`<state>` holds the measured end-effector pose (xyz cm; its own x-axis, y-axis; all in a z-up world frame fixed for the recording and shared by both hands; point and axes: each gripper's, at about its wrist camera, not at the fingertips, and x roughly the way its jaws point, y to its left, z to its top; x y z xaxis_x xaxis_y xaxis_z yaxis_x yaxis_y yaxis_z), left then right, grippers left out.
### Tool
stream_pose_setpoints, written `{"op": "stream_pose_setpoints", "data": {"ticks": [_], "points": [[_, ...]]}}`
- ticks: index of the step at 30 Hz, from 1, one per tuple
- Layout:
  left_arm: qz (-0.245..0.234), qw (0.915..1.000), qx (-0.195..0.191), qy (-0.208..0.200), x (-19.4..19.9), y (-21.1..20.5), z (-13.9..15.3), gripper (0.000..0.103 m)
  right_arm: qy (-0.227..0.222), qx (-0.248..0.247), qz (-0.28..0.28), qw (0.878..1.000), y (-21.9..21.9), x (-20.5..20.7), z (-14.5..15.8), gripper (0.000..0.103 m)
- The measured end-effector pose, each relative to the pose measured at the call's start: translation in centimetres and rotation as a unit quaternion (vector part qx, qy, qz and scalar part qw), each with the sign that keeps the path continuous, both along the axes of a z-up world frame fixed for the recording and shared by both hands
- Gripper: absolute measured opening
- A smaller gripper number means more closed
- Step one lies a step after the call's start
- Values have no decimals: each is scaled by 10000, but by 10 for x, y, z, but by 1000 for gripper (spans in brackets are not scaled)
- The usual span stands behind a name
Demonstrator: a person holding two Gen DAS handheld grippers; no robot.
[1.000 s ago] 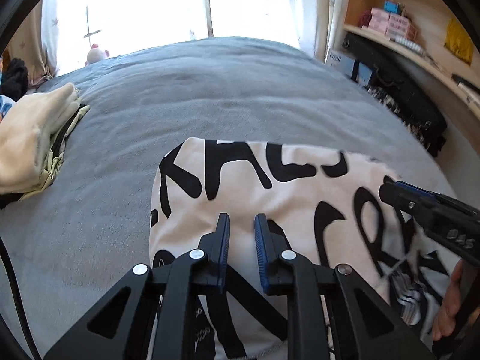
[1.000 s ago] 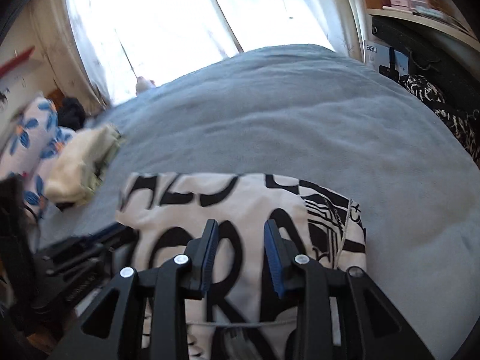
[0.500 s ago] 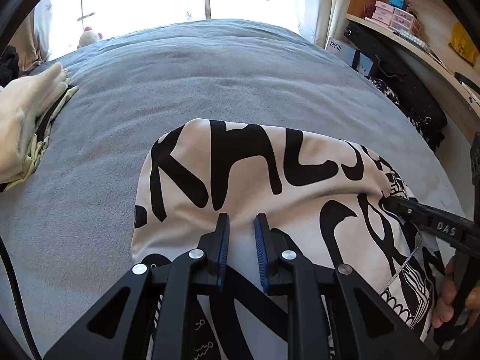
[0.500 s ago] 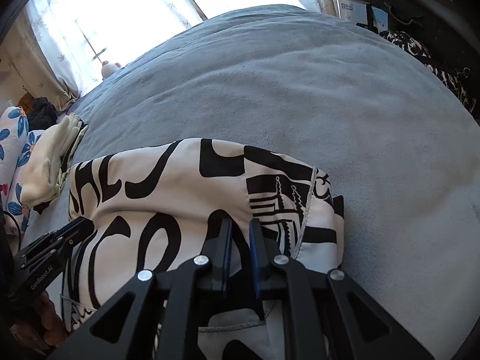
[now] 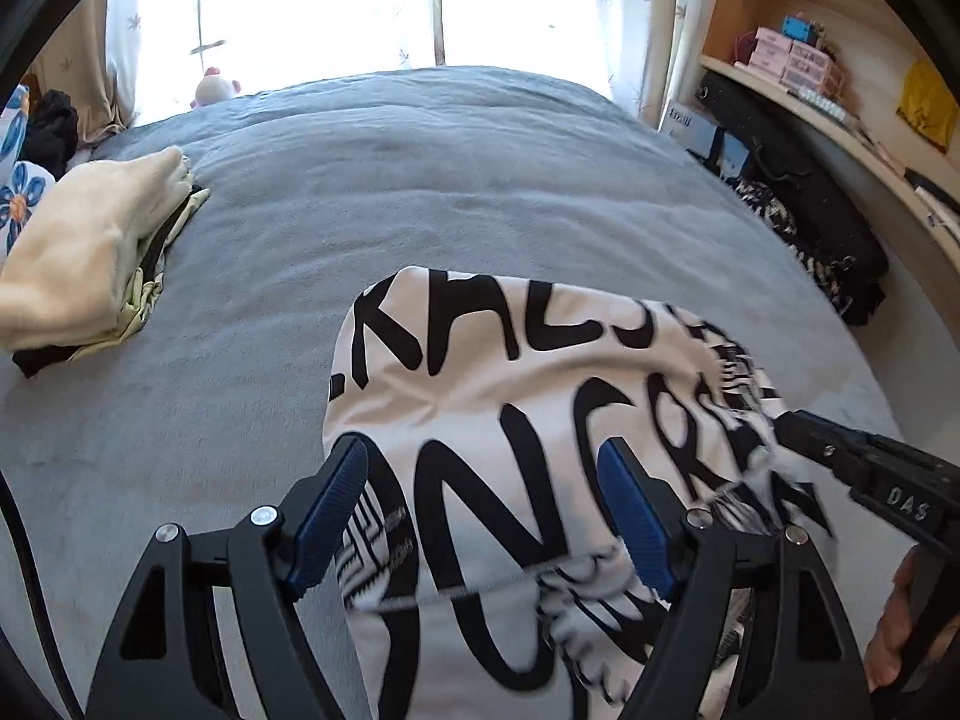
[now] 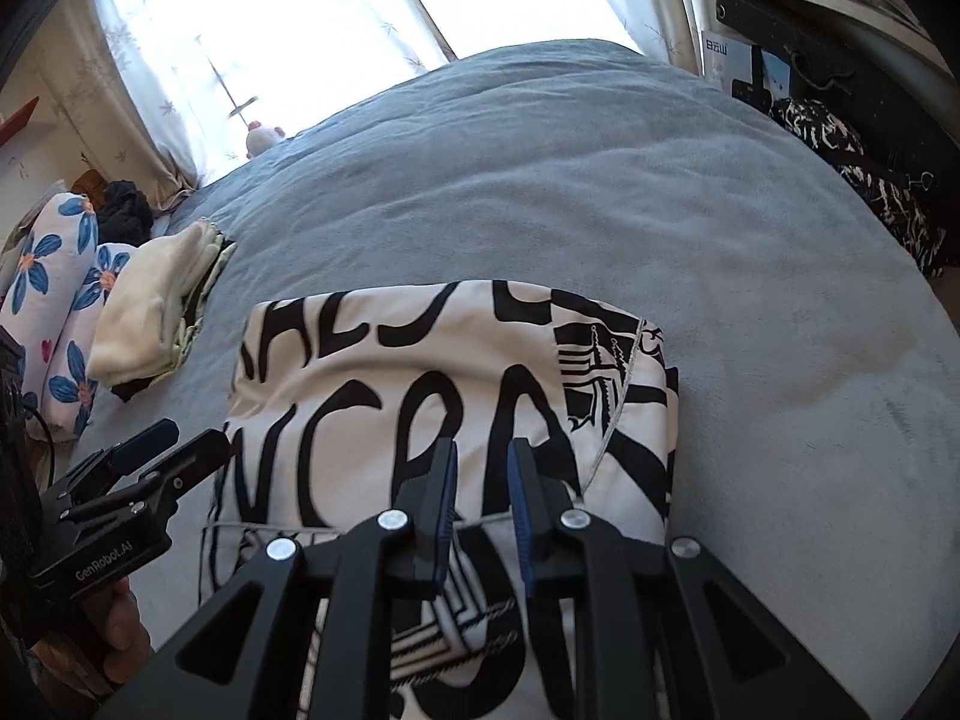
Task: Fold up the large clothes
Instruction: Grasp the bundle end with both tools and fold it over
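A white garment with bold black lettering (image 5: 540, 396) lies folded on the grey bed; it also shows in the right wrist view (image 6: 420, 384). My left gripper (image 5: 486, 516) is wide open above the garment's near part, holding nothing. My right gripper (image 6: 480, 498) hovers over the garment's near right part with its jaws a small gap apart and no cloth between them. The right gripper's fingers (image 5: 840, 456) show at the right of the left wrist view. The left gripper (image 6: 156, 450) shows at the left of the right wrist view.
The grey bed cover (image 5: 420, 180) stretches far ahead. A folded cream stack (image 5: 90, 258) lies at the left, next to floral pillows (image 6: 54, 312). A small plush toy (image 5: 213, 84) sits by the window. Shelves and dark bags (image 5: 798, 192) stand at the right.
Both grippers were shut on the garment half a second ago. The left one has opened wide and the right one has opened a little; both let go and the garment lies folded on the bed.
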<state>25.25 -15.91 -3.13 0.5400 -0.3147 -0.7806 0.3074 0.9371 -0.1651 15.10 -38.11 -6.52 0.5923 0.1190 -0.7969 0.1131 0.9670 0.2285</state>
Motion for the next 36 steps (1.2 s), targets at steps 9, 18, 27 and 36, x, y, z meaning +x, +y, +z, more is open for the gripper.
{"op": "stream_pose_setpoints", "data": {"ticks": [9,18,27,36], "points": [[156,9998,64,79,-38,12,25,78,64,-141,207,9997,17,-32,23,17],[250,9991,125,317,-66,27,19,78,26,-178,470,9987,23,-62,30,41],[192,9980,155,579,-73,35,3,78,275,-137,534,9981,5,-67,22,67],[514,9922,153,1128,-50,59,-26,78,671,138,368,9970,-33,-58,-3,66]]}}
